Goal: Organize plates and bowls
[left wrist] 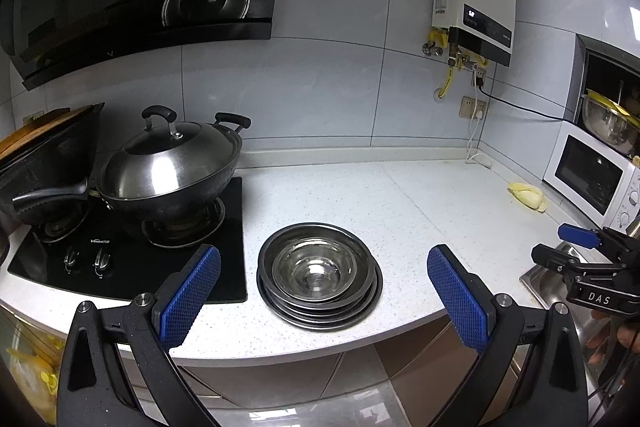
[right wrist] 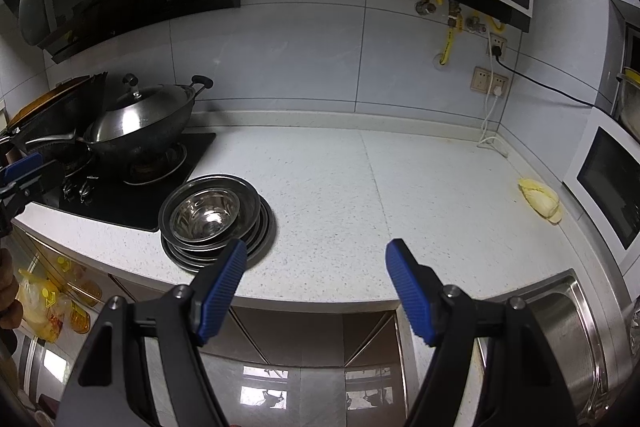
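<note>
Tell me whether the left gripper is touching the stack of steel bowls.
Apart. In the left wrist view the left gripper hangs open short of the stack of steel bowls, with bare counter visible between each pad and the rims.

Stacked bowls (left wrist: pixel 319 273): shiny silver steel. Countertop (left wrist: pixel 400 203): white, finely speckled. Gripper pads (right wrist: pixel 222 285): blue, ribbed. Hob (left wrist: pixel 132 259): glossy black. Cabbage (right wrist: pixel 540 199): pale yellow.

The speckled white stone countertop (right wrist: pixel 360 187) lies bare from the nested stack of stainless steel bowls and plates (left wrist: pixel 320 277) to the pale yellow cabbage (right wrist: pixel 540 200) beside the white microwave oven (right wrist: pixel 608 187). Left, the lidded black wok (left wrist: pixel 172 179) crowds the black glass hob (left wrist: pixel 224 267).
</note>
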Tool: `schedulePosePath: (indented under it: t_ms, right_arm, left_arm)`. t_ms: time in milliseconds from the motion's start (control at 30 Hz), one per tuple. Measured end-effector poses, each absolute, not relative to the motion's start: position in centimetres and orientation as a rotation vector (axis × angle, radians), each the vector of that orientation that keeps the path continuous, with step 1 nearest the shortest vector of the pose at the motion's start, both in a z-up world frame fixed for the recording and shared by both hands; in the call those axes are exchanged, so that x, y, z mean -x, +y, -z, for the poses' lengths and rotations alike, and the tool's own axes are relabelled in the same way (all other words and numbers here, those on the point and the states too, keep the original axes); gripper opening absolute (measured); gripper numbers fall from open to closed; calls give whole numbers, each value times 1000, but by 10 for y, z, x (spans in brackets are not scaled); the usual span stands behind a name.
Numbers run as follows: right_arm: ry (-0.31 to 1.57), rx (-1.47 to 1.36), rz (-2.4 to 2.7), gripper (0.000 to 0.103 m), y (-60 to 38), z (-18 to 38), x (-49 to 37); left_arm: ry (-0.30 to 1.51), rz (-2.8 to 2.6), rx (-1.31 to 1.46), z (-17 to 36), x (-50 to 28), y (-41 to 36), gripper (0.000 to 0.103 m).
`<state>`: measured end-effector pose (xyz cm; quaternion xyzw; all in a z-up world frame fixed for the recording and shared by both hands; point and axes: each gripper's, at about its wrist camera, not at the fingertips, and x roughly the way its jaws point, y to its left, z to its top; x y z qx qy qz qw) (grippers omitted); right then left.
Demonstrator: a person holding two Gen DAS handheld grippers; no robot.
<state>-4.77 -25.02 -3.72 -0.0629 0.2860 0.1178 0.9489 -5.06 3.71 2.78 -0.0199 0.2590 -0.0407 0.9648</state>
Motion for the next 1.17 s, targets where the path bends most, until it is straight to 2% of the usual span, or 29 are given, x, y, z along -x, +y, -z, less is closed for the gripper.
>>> schedulePosePath:
  t_ms: [1167]
  right_arm:
    - [605, 151, -252, 71, -243, 51, 29]
  left_arm:
    - [523, 25, -16, -26, 37, 27, 102]
